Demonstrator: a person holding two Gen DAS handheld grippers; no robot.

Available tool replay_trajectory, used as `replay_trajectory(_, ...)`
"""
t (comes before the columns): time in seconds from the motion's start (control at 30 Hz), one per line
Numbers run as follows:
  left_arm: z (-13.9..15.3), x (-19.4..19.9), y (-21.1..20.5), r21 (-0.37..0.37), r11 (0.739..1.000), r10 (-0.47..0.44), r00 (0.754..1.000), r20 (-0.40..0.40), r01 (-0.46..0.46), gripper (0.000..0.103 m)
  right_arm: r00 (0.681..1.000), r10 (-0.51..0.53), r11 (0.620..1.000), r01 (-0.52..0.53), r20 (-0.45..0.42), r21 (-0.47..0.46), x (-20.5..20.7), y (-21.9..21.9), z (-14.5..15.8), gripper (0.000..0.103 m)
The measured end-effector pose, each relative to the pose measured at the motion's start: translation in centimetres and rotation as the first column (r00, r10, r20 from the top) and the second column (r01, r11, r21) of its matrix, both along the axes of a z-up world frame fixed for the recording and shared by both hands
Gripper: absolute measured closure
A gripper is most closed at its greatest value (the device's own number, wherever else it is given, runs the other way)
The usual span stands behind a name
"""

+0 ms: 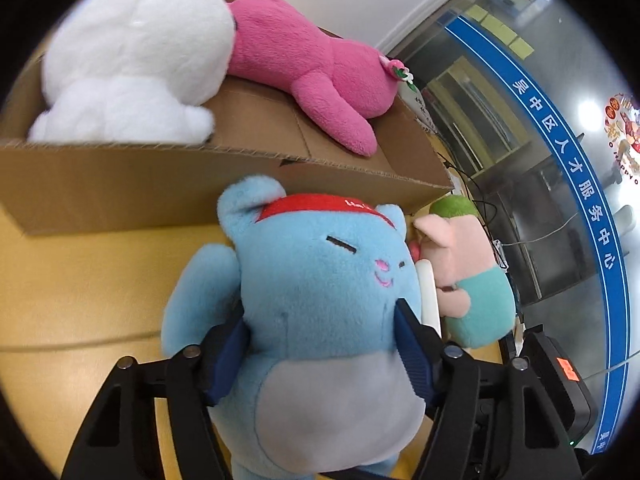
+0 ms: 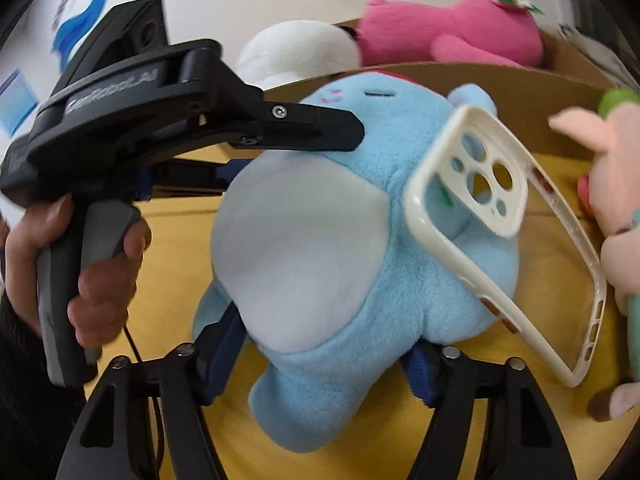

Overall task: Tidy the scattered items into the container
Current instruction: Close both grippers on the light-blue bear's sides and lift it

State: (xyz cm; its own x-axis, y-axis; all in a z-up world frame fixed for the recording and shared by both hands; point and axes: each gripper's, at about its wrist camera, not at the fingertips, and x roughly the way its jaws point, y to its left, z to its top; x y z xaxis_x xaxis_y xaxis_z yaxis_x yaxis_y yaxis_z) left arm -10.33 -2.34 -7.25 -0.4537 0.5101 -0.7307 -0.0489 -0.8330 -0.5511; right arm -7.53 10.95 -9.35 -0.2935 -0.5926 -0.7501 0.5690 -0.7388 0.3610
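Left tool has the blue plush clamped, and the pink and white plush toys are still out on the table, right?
Not quite. The left tool does clamp the blue plush, but the left wrist view shows the pink plush and white plush already in the cardboard box.

I can read little here. On my left gripper (image 2: 320,128), seen from the right wrist, the black body carries pale raised lettering — "GenRoboLAI" as best I can make it out. In the left wrist view a blue band (image 1: 560,152) across the glass wall bears white Chinese characters, 吴中区人才服务中心. A round sticker (image 1: 624,136) on that glass shows "HAPPY" along its lower rim. The blue plush's red headband (image 1: 320,206) has white script, too small to read.
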Motion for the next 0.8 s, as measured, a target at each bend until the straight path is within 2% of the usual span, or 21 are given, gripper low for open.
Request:
replay_trajectory(0.13, 0.3, 4.5, -0.8, -0.010, 0.998, 0.062, 0.997, 0.034, -0.062, 0.037, 0.985, 0.172, 0.985, -0.172, 0.013, -0.004, 2.9, 0.6, 0.2, 0.032)
replay_trajectory(0.2, 0.4, 7.4, -0.7, -0.022, 0.995, 0.095, 0.995, 0.036, -0.095, 0.034, 0.965, 0.255, 0.967, -0.255, 0.063, -0.021, 4.2, 1.1, 0.0, 0.026)
replay_trajectory(0.23, 0.5, 8.4, -0.7, -0.024, 0.994, 0.111, 0.993, 0.034, -0.110, 0.029, 0.950, 0.297, 0.955, -0.295, 0.098, -0.034, 4.9, 1.3, -0.1, 0.025)
replay_trajectory(0.27, 0.6, 9.0, -0.9, -0.028, 0.992, 0.126, 0.991, 0.036, -0.125, 0.025, 0.942, 0.316, 0.949, -0.314, 0.109, -0.038, 5.4, 1.6, -0.1, 0.019)
replay_trajectory(0.3, 0.7, 9.1, -1.0, -0.034, 0.990, 0.140, 0.989, 0.040, -0.139, 0.024, 0.943, 0.317, 0.948, -0.315, 0.105, -0.034, 5.7, 1.7, 0.0, 0.007)
replay_trajectory(0.33, 0.7, 8.9, -1.2, -0.034, 0.988, 0.150, 0.988, 0.044, -0.149, 0.024, 0.949, 0.302, 0.953, -0.301, 0.095, -0.025, 5.9, 2.0, 0.2, 0.002)
replay_trajectory(0.4, 0.5, 8.1, -1.4, -0.017, 0.990, 0.144, 0.988, 0.052, -0.143, 0.024, 0.961, 0.259, 0.966, -0.256, 0.093, -0.045, 5.2, 2.4, 0.5, 0.000)
replay_trajectory(0.47, 0.2, 7.3, -1.4, -0.004, 0.990, 0.139, 0.990, 0.032, -0.139, 0.024, 0.969, 0.210, 0.976, -0.201, 0.129, -0.080, 4.0, 2.5, 0.5, 0.000)
replay_trajectory(0.53, -0.4, 6.9, -1.5, 0.027, 0.990, 0.135, 0.990, 0.029, -0.135, 0.030, 0.974, 0.179, 0.982, -0.167, 0.138, -0.092, 3.5, 2.2, 0.4, 0.000)
replay_trajectory(0.57, -0.7, 7.0, -1.6, 0.040, 0.990, 0.136, 0.990, 0.035, -0.137, 0.033, 0.977, 0.163, 0.985, -0.152, 0.139, -0.085, 3.3, 1.9, 0.1, 0.003)
replay_trajectory(0.6, -0.7, 7.2, -1.4, 0.039, 0.990, 0.132, 0.991, 0.034, -0.133, 0.035, 0.976, 0.161, 0.985, -0.148, 0.149, -0.092, 3.3, 1.7, -0.2, 0.012)
replay_trajectory(0.7, -0.1, 8.2, -1.4, 0.039, 0.989, 0.139, 0.990, 0.022, -0.140, 0.043, 0.972, 0.183, 0.977, -0.162, 0.151, -0.137, 4.6, 1.3, 0.1, 0.030)
replay_trajectory(0.8, 1.1, 9.6, -1.3, 0.036, 0.988, 0.150, 0.989, 0.001, -0.150, 0.047, 0.976, 0.199, 0.977, -0.190, 0.091, -0.102, 5.6, 1.1, 0.9, 0.035)
